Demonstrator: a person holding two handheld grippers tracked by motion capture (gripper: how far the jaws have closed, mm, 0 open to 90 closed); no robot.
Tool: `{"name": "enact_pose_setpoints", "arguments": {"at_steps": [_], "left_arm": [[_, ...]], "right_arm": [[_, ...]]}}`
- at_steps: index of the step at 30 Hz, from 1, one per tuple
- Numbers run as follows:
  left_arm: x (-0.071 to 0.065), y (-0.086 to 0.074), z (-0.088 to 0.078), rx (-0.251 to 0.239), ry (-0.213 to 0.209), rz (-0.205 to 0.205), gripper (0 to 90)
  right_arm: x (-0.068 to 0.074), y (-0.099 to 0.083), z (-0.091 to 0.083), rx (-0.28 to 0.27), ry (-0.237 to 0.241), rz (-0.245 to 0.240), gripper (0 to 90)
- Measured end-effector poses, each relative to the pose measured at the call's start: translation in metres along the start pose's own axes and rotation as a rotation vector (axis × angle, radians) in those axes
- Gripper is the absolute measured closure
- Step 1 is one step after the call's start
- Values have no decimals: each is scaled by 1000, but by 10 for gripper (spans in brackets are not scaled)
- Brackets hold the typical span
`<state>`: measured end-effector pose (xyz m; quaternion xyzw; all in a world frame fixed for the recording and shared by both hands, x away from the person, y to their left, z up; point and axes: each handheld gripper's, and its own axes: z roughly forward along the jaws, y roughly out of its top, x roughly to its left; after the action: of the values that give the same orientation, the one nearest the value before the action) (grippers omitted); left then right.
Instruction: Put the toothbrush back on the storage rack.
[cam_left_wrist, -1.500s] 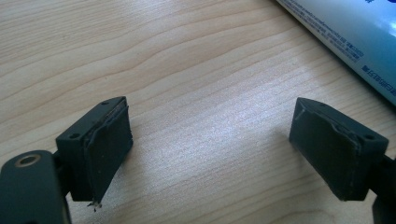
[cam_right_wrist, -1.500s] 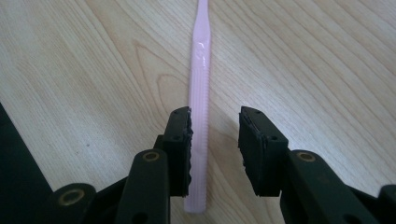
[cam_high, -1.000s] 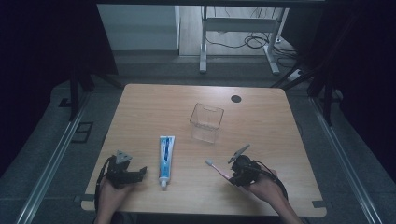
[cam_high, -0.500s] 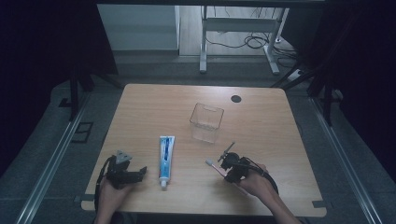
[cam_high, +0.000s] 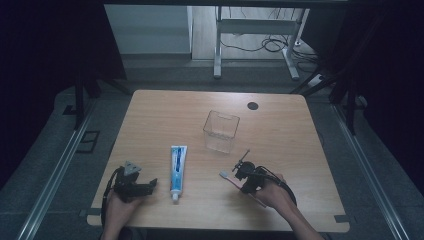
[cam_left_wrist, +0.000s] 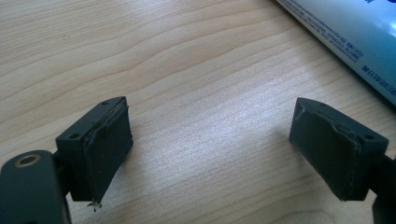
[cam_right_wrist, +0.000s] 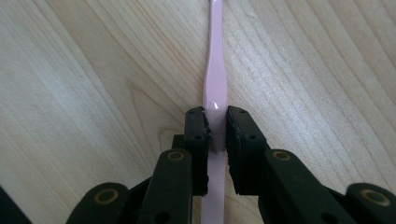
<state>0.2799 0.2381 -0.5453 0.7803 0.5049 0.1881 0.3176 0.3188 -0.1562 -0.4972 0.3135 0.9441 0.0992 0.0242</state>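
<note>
Left claw (cam_high: 149, 185) sits near the front left corner of the wooden counter (cam_high: 165, 115), held in the person's left hand (cam_high: 119, 210). We note its jaws standing wide apart with nothing between them; in the left gripper view (cam_left_wrist: 210, 154) bare wood grain lies in the gap. Just to its right we record a toothpaste tube (cam_high: 177, 165), white and blue, lying flat with its cap toward the front edge. A corner of that tube (cam_left_wrist: 348, 35) appears at the upper right of the left gripper view, apart from the jaws and not touching them.

Behind and to the right of the tube, near the counter's middle, we find a clear square container (cam_high: 221, 131) standing upright. A small dark round spot (cam_high: 252, 105) marks the counter farther back.

At the front right, the right claw (cam_high: 241, 175) is held in the person's right hand (cam_high: 272, 195). We find its jaws clamped on a pink toothbrush (cam_high: 226, 175). In the right gripper view (cam_right_wrist: 215, 128) the jaws pinch the toothbrush (cam_right_wrist: 215, 84) handle from both sides, the handle running straight ahead over the wood. We cannot tell whether the toothbrush rests on the counter or is raised off it.
</note>
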Motion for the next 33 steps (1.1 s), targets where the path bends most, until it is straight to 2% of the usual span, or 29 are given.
{"name": "enact_pose_setpoints", "arguments": {"at_steps": [33], "left_arm": [[0, 0, 0, 0, 1, 3, 129]], "right_arm": [[-15, -6, -55, -191, 28, 17, 780]]}}
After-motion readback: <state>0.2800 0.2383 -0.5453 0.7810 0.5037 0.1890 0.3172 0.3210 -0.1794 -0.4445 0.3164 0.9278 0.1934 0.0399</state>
